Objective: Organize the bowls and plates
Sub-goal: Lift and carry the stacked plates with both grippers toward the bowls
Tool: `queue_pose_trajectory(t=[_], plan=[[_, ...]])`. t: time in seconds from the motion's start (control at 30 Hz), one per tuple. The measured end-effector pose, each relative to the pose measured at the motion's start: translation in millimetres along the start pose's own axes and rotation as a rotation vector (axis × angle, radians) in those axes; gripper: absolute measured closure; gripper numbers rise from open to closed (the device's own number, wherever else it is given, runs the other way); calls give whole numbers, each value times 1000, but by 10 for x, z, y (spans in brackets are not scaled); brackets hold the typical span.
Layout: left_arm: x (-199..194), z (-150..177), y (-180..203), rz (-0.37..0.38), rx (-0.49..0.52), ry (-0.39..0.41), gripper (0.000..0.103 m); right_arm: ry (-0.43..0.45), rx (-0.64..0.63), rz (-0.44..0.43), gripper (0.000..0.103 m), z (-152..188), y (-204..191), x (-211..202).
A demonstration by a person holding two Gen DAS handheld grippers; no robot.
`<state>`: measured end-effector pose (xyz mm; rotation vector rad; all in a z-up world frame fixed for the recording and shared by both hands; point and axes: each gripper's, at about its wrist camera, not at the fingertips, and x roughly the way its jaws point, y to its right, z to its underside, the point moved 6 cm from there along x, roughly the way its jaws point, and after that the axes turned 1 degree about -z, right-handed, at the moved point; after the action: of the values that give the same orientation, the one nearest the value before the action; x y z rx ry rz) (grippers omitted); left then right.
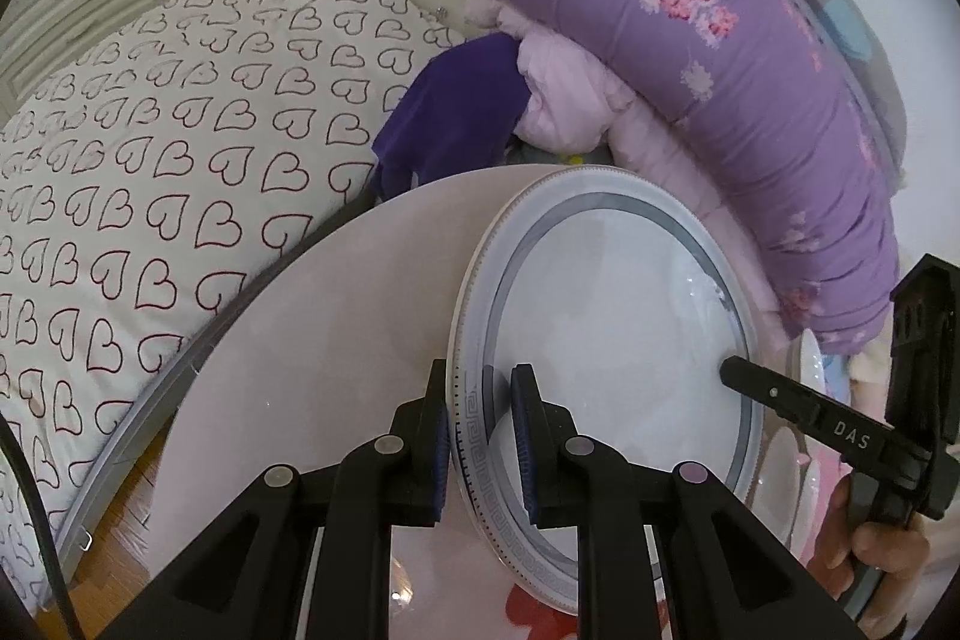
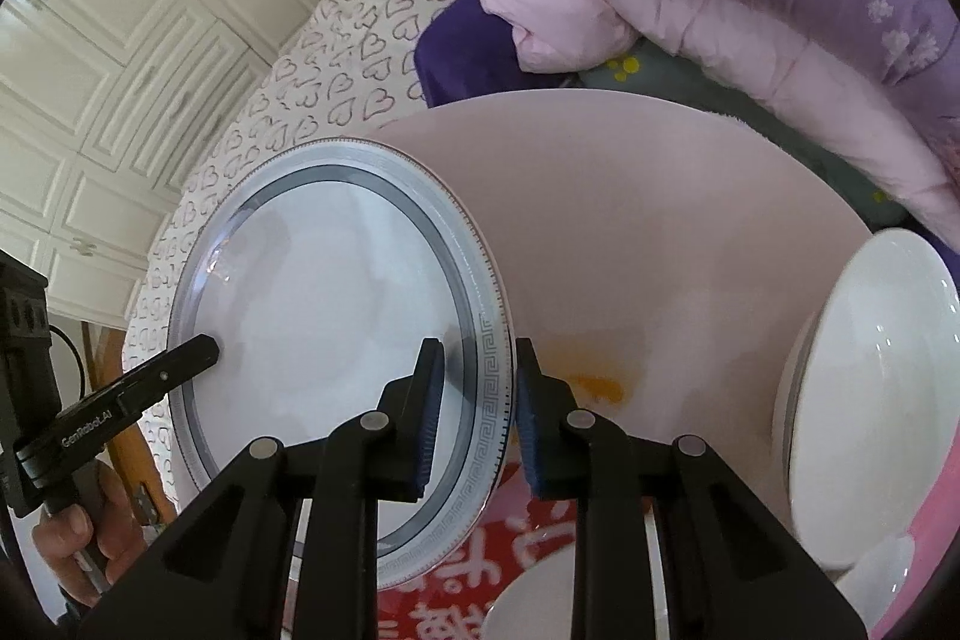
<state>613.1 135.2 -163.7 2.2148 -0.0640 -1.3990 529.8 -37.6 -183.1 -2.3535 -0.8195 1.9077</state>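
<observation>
A large white plate with a grey Greek-key rim [image 1: 612,334] [image 2: 324,316] is held between both grippers above the round pink table [image 1: 312,316] [image 2: 630,220]. My left gripper [image 1: 480,442] is shut on the plate's left rim. My right gripper [image 2: 474,412] is shut on the opposite rim; its finger also shows in the left wrist view [image 1: 774,394]. A white bowl [image 2: 870,400] stands on edge at the right. Another white dish [image 2: 540,598] shows at the bottom.
A bed with a heart-print sheet [image 1: 150,148] lies left of the table. Purple and pink quilts [image 1: 750,58] are piled behind it. A red-printed mat [image 2: 480,568] covers the near table. White cabinets [image 2: 90,70] stand beyond.
</observation>
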Motion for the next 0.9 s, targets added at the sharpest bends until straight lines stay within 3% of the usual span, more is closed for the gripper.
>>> queue_pose_trajectory(t=[0.47,0.9], plan=[[-1012,619,-88,9,23,63,89,75,-16,0,80,531,-398,-543],[-1692,1517,-224,21,17,63,90,99,1,-11,80,1453,-568,-820]])
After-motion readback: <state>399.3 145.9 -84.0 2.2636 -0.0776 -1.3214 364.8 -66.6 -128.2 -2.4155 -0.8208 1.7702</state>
